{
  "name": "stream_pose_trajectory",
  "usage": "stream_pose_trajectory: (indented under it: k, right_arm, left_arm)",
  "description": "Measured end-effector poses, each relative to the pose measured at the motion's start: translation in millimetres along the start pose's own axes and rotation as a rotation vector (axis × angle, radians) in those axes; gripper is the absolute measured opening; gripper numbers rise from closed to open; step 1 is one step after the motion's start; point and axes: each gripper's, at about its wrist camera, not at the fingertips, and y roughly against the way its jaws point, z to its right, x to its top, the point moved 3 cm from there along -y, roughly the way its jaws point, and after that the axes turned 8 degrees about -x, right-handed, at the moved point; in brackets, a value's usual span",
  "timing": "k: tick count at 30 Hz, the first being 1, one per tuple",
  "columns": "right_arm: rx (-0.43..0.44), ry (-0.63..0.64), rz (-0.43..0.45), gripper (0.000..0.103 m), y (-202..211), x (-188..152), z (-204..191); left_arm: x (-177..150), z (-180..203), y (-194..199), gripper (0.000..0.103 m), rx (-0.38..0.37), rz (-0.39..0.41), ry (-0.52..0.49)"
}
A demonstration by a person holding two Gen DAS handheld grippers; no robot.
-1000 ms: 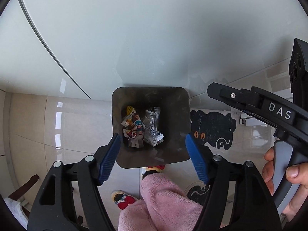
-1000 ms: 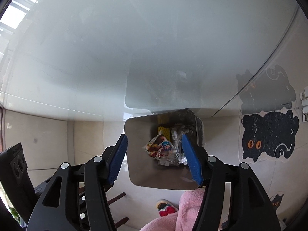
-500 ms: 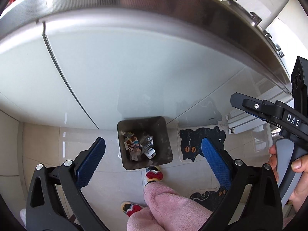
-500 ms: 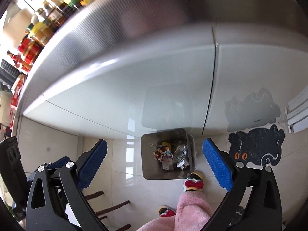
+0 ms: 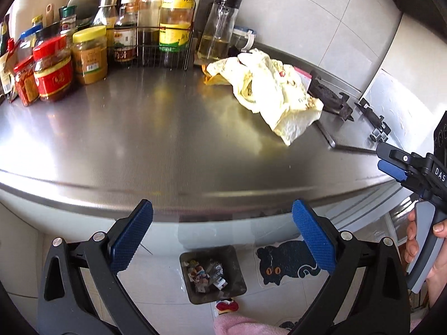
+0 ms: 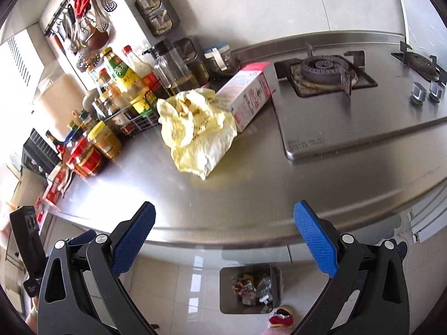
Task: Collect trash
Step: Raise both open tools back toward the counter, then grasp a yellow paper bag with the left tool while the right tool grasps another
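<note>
Hovering above the steel counter, both claws empty: left gripper spread wide, nothing between the blue pads; right gripper likewise fully apart, after widening moments ago, with no object between.

Partly done, judging by the bin on the floor below and slightly beyond the left fingertips, already holding several crumpled wrappers. Seen too under the right claw, just inside its right-hand pad.

Left to collect, by the look of it: crumpled yellow bag well ahead of the right claw and a little to its left, lying loose on the counter; ahead and to the right of the left claw. Directly behind it, touching or nearly so, a pink-and-white carton lying on its side, long axis running from the bag diagonally away toward the hob, open or top end hard to tell. Bag itself shapeless, longest stretch running roughly toward the counter edge, a loose corner pointing at the right claw.

Jars and bottles far ahead-left, probably not trash.
</note>
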Motion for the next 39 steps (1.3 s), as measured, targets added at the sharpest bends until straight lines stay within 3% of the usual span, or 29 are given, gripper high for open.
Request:
stream_pose_trajectory:
  k: [5, 9, 12, 14, 17, 24, 26, 28, 29, 30, 31, 36, 37, 39]
  right_arm:
    - [0.015, -0.043, -0.016, 0.100, -26.8, 32.2, 7.5]
    - [0.034, -0.052, -0.018, 0.099, -49.3, 50.7, 10.6]
    - [0.066, -0.039, -0.033, 0.093, -66.3, 61.0, 9.3]
    - [0.077, -0.017, -0.048, 0.084, -77.1, 66.0, 6.2]
    - [0.091, 0.007, -0.059, 0.080, -88.2, 71.8, 2.4]
    - [0.125, 0.015, -0.091, 0.078, -106.1, 79.9, 1.6]
    - [0.136, 0.018, -0.104, 0.075, -110.2, 79.8, 1.5]
    - [0.144, 0.026, -0.118, 0.065, -114.4, 79.2, 0.9]
    - [0.149, 0.032, -0.126, 0.057, -116.8, 78.8, 0.0]
    - [0.151, 0.043, -0.134, 0.051, -119.4, 78.0, -1.5]
    - [0.147, 0.058, -0.141, 0.038, -121.2, 76.6, -3.0]
    - [0.145, 0.109, -0.123, 0.022, -116.5, 72.7, -8.5]
    - [0.145, 0.115, -0.118, 0.014, -114.4, 73.1, -10.0]
    - [0.155, 0.116, -0.104, 0.013, -108.2, 73.8, -11.9]
  left_arm:
    - [46.5, -5.1, -16.1, 0.093, 0.011, 0.035, -0.011]
    - [76.4, -12.2, -43.0, 0.083, -0.002, 0.037, -0.001]
    - [94.4, -15.4, -65.3, 0.079, -0.010, 0.029, -0.002]
    - [103.0, -16.6, -79.5, 0.078, -0.015, 0.021, -0.004]
    - [112.8, -16.6, -99.0, 0.076, -0.033, 0.004, -0.002]
    - [127.7, -17.0, -129.5, 0.073, -0.047, -0.013, 0.004]
    - [129.7, -17.5, -136.4, 0.067, -0.050, -0.022, 0.004]
    - [131.4, -18.0, -143.2, 0.041, -0.056, -0.036, 0.001]
    - [131.8, -17.6, -146.0, 0.033, -0.063, -0.043, 0.000]
    - [131.7, -16.3, -148.4, 0.018, -0.070, -0.051, -0.006]
    - [131.1, -14.2, -150.4, 0.009, -0.070, -0.061, -0.016]
    - [126.0, -2.8, -150.1, 0.007, -0.056, -0.063, -0.065]
    - [125.3, -2.1, -147.8, 0.006, -0.052, -0.055, -0.065]
    - [124.8, -1.0, -140.7, 0.006, -0.044, -0.038, -0.062]
